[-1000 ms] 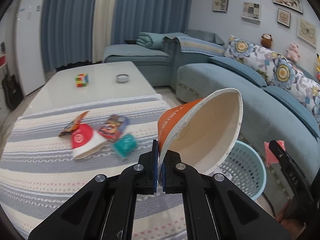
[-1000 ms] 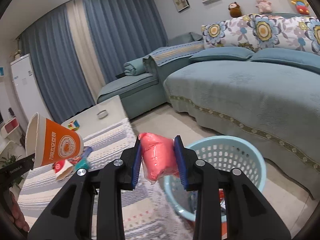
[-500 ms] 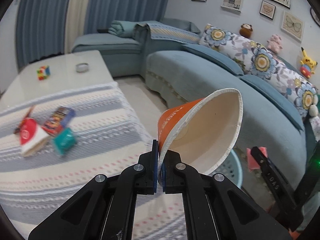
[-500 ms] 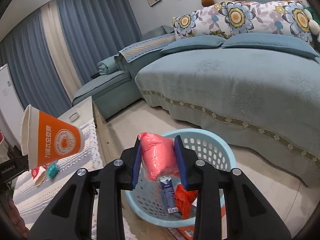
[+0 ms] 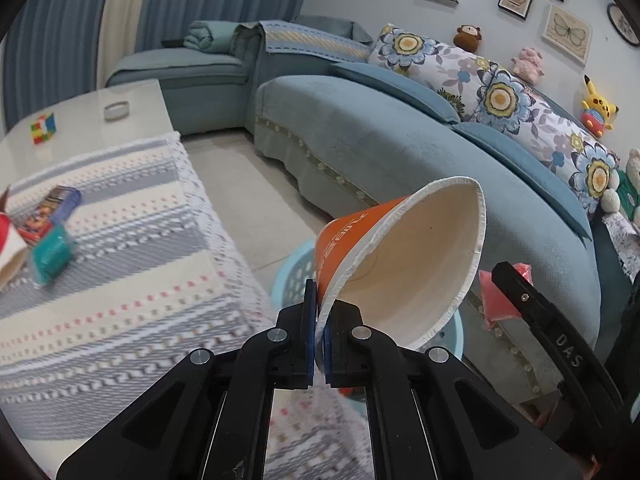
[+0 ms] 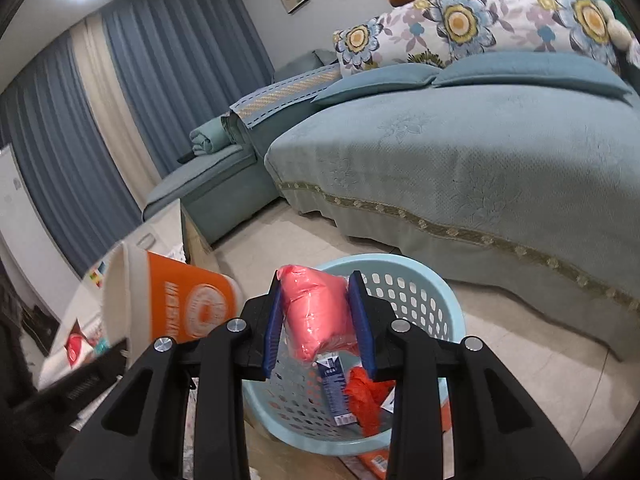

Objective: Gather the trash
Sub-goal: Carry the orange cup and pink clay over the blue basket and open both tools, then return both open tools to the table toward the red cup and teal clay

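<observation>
Right wrist view: right gripper [image 6: 318,318] is pinching a pink soft packet [image 6: 318,316] between its blue pads, and the packet hangs directly over the light-blue basket [image 6: 416,292] on the floor by the sofa [image 6: 460,176]. The basket already holds a blue-white carton [image 6: 334,384] and a red crumpled wrapper [image 6: 362,394].

Left wrist view: left gripper [image 5: 318,330] is pressed together on the rim of the orange paper cup [image 5: 400,264], mouth tipped up and to the right, long axis slanting away from the jaws. The cup hides most of the basket; only its near rim [image 5: 292,276] shows below and behind the cup.

Key relation: basket lies below and ahead of both grippers. The right one looks nearer to centre over the opening, so my read is the packet can drop first. The cup sits toward the table-side rim and probably needs a bit more reach before release, or it may clip the rim.

Still on the table [image 5: 120,264]: a teal packet [image 5: 52,254], a dark snack box [image 5: 52,212], and a red-white cup [image 5: 8,248] at the frame edge.
</observation>
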{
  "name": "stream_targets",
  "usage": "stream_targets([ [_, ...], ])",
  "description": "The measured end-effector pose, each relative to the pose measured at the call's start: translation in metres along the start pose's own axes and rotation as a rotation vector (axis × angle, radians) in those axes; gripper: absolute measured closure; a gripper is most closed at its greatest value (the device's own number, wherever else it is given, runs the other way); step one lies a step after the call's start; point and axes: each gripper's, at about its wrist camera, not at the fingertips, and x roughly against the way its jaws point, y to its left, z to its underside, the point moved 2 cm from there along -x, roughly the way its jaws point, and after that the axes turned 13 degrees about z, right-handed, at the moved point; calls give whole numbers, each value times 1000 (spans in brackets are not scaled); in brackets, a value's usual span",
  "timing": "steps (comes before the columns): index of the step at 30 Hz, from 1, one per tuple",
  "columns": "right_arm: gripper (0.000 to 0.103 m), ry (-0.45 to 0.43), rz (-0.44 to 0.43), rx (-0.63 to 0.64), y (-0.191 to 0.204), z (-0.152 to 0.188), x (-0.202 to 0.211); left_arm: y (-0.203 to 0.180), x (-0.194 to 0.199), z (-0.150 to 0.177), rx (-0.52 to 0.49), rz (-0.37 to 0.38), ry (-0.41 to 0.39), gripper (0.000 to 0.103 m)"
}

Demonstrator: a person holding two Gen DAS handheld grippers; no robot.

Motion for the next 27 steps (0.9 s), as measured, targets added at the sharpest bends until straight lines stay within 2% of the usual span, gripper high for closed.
stream_targets([
  [4, 72, 1, -15, -45, -8, -3, -2, -5, -10, 0, 17, 35, 3, 101],
  [5, 71, 3, -13, -64, -11, -4, -3, -5, -11, 0, 27, 43, 3, 91],
  [6, 64, 23, -29, -92, -14, -6, -8, -5, -12, 0, 34, 46, 7, 73],
  [7, 60, 37, -44, -111, -17, -7, -10, -6, -15, 0, 34, 48, 15, 68],
  [10, 60, 40, -69, -187, -28, -9, -10, -10, -15, -1, -4, 30, 9, 67],
  [18, 60, 36, -88, -239, -36, -5, -6, -1, 13, -7, -16, 3, -29, 68],
  [22, 60, 18, -98, -221, -28, -6, 3, 15, 34, -6, -19, -32, -50, 68],
  [27, 60, -11, -129, -142, 0, -9, 16, 44, 58, -5, 11, -126, -52, 67],
])
